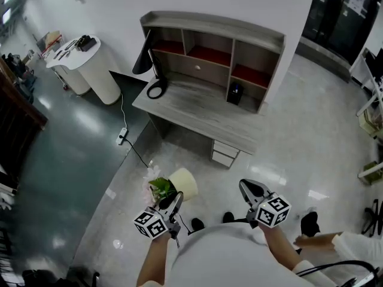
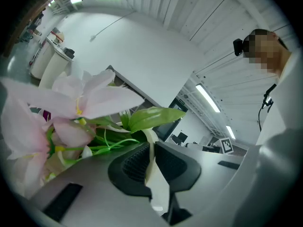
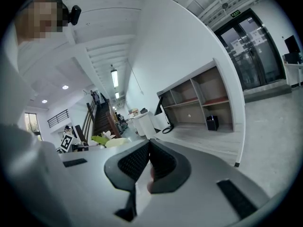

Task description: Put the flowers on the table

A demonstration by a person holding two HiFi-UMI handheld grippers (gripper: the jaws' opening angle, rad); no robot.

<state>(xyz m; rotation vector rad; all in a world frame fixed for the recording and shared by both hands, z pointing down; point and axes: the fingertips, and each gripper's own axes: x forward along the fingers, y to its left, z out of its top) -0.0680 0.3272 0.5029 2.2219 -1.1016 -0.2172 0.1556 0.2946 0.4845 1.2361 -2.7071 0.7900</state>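
The flowers (image 1: 157, 187) are pink blooms with green leaves in a cream pot (image 1: 184, 183), held above the floor in front of me. My left gripper (image 1: 173, 204) is shut on the pot's rim (image 2: 152, 167), and the pink petals (image 2: 78, 105) and a green leaf (image 2: 154, 117) fill the left gripper view. My right gripper (image 1: 250, 189) hangs to the right of the pot, shut with nothing between its fingers (image 3: 150, 161). The pot (image 3: 116, 142) also shows small at the left of the right gripper view. The grey wooden desk (image 1: 203, 115) with a shelf unit stands ahead against the wall.
A black desk lamp (image 1: 154, 79) and a small black object (image 1: 234, 93) stand on the desk. A white round stand (image 1: 93, 61) is at the far left. A power strip with a cable (image 1: 122, 136) lies on the floor. Another person's arm (image 1: 335, 244) is at the lower right.
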